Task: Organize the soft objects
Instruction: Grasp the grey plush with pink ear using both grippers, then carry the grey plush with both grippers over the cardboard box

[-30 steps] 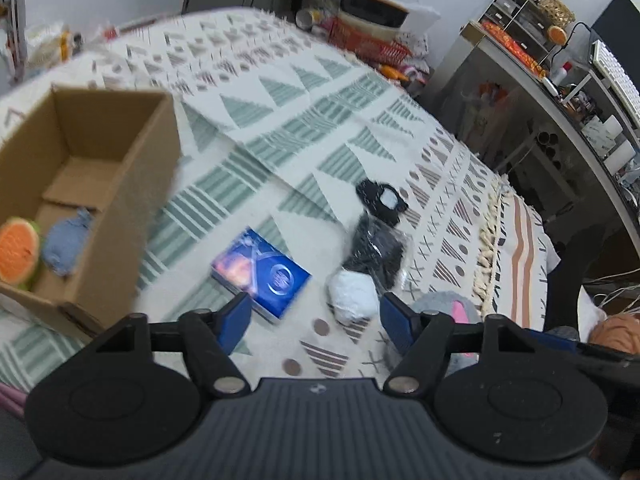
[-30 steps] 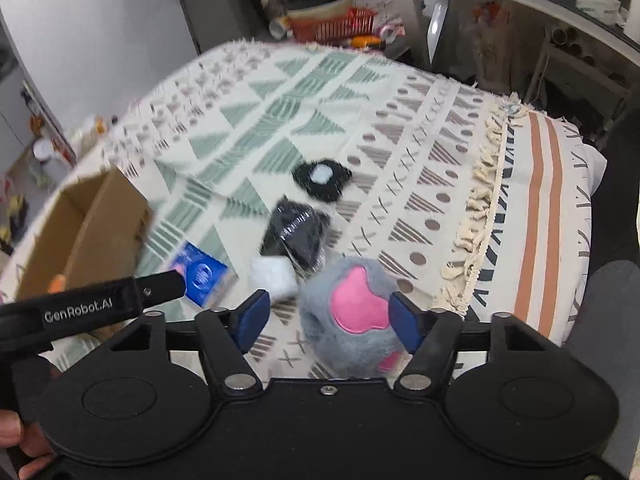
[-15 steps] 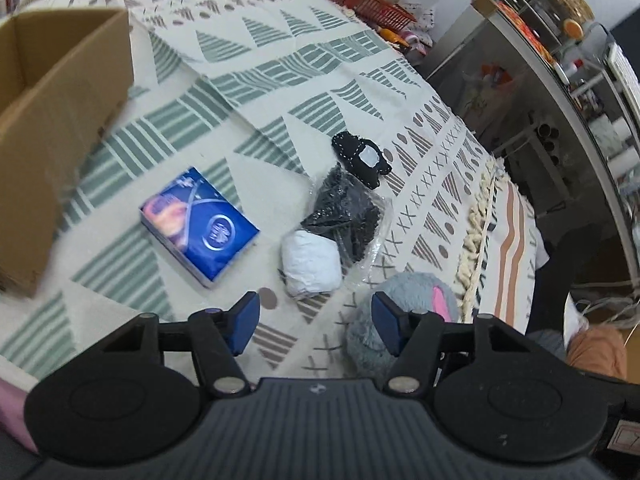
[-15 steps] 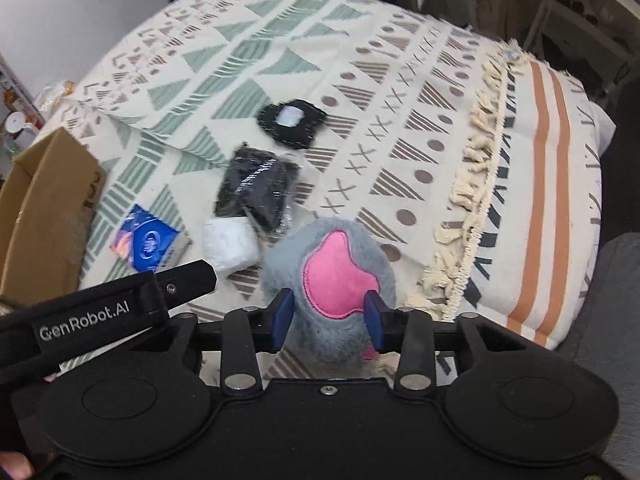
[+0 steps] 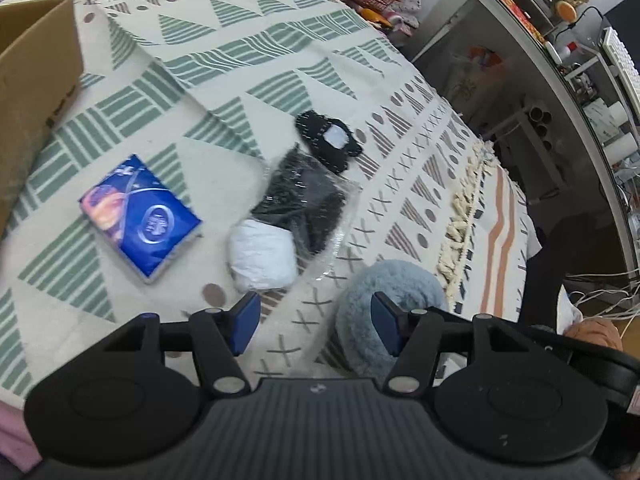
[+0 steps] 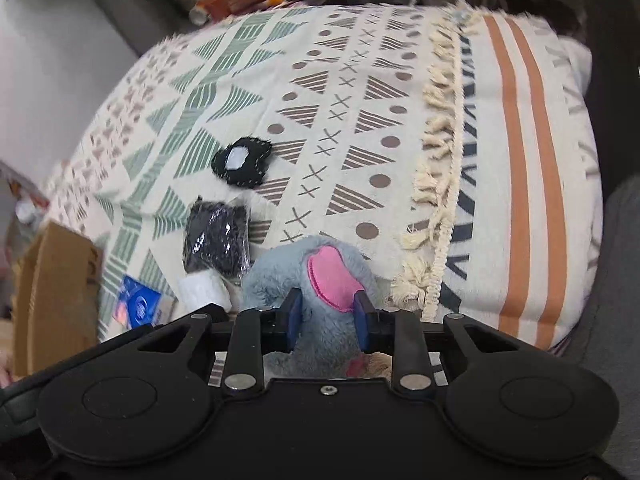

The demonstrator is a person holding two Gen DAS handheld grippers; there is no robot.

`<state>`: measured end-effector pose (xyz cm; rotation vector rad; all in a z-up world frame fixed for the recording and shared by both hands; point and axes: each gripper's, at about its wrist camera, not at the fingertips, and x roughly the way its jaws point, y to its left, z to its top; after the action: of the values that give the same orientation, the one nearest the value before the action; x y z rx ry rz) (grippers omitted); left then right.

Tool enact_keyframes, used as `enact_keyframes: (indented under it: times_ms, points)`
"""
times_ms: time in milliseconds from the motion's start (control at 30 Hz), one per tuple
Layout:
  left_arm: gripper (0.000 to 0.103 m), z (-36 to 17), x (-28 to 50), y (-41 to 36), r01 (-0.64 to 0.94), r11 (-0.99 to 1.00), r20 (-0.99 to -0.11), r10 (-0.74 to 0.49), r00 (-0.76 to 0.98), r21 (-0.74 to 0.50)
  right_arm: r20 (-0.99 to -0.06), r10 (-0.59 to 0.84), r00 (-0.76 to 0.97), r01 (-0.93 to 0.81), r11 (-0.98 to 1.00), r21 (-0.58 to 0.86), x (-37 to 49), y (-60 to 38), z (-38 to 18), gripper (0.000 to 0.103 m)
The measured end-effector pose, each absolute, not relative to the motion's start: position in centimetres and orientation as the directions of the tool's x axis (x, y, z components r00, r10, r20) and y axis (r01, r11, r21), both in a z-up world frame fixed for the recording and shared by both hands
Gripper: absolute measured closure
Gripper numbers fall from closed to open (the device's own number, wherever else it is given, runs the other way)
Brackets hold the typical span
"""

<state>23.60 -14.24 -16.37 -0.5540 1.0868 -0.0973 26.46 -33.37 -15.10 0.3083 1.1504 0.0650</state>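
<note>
Right gripper [image 6: 326,318]: jaws have closed on the grey plush toy [image 6: 320,280], wide open a second ago; toy sits near the blanket's [image 6: 360,80] fringed edge. Grasp looks done; lift next. Left gripper [image 5: 316,320]: jaws open, empty. Farther off: white bundle [image 5: 262,256], bagged black item [image 5: 304,204], cardboard box [image 5: 36,92].

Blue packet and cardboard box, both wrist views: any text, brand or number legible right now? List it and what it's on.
None can be read.
Blue packet: a round white emblem with lettering, too blurred to read in either view.
Cardboard box: dark marks on the side wall, too small to read.
Black patch: plain white panel, no lettering visible.
Left gripper body: a small pale mark, not legible.
</note>
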Motion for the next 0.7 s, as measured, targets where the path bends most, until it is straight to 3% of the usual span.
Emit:
enact_keyframes:
  times_ms: [167,433,533,600,700]
  points:
    - [0.044,-16.7,24.3,-16.0,-0.177,0.871,-0.82,-0.336,0.463,-0.457,-0.86,0.267,0.435,0.155,0.918,0.364,26.1,-35.6,-16.1,0.078]
    - [0.049,-17.3,24.8,-18.7,-0.151,0.85,-0.802,-0.397,0.447,-0.505,-0.873,0.264,0.411,0.239,0.892,0.383,25.8,-38.3,-16.8,0.084]
    - [0.061,-17.5,25.0,-19.5,-0.151,0.854,-0.805,-0.391,0.447,-0.499,-0.885,0.24,0.398,0.234,0.907,0.351,25.8,-37.8,-16.4,0.087]
    - [0.078,-17.8,25.2,-19.3,-0.165,0.832,-0.794,-0.418,0.441,-0.53,-0.888,0.24,0.393,0.24,0.905,0.351,25.8,-37.7,-16.7,0.088]
    - [0.082,-17.4,25.3,-19.5,-0.167,0.835,-0.797,-0.413,0.44,-0.525,-0.887,0.233,0.398,0.24,0.907,0.346,25.7,-37.5,-16.8,0.091]
